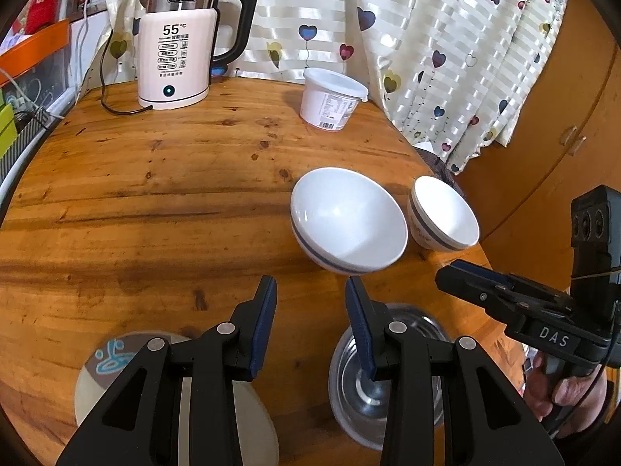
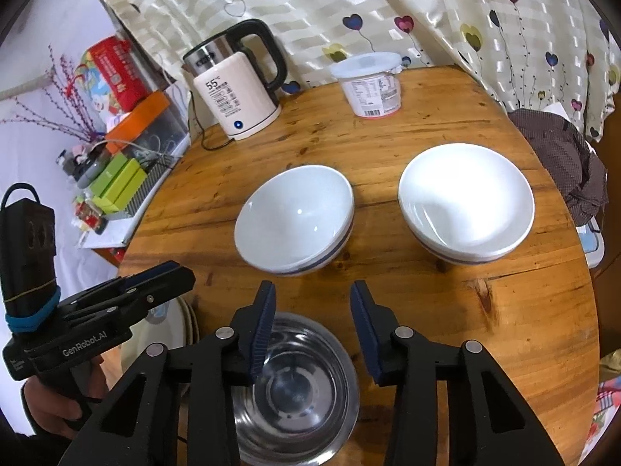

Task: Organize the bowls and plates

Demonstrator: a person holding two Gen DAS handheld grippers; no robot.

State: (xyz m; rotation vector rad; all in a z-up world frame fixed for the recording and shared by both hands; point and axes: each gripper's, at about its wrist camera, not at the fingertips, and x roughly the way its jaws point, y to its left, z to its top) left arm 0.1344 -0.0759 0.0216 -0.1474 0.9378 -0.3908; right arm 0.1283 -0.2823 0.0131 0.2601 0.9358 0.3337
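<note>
Two grippers, left gripper (image 1: 310, 285) and right gripper (image 2: 312, 291), stand apart, empty. Risk: the right gripper's finger (image 2: 262, 330) strikes the round stainless-steel bowl (image 2: 295, 392), sliding it against the neighbouring white blue-banded ceramic bowl (image 2: 295, 219).

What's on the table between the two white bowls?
Nothing. In the right wrist view only bare wooden table shows between the left white bowl and the right white bowl; they stand apart.

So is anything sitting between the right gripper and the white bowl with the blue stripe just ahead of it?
Nothing visible blocks it. The right gripper hangs open above the steel bowl, and only bare wooden table lies between its fingertips and the blue-striped white bowl. The second white bowl sits off to the side.
</note>
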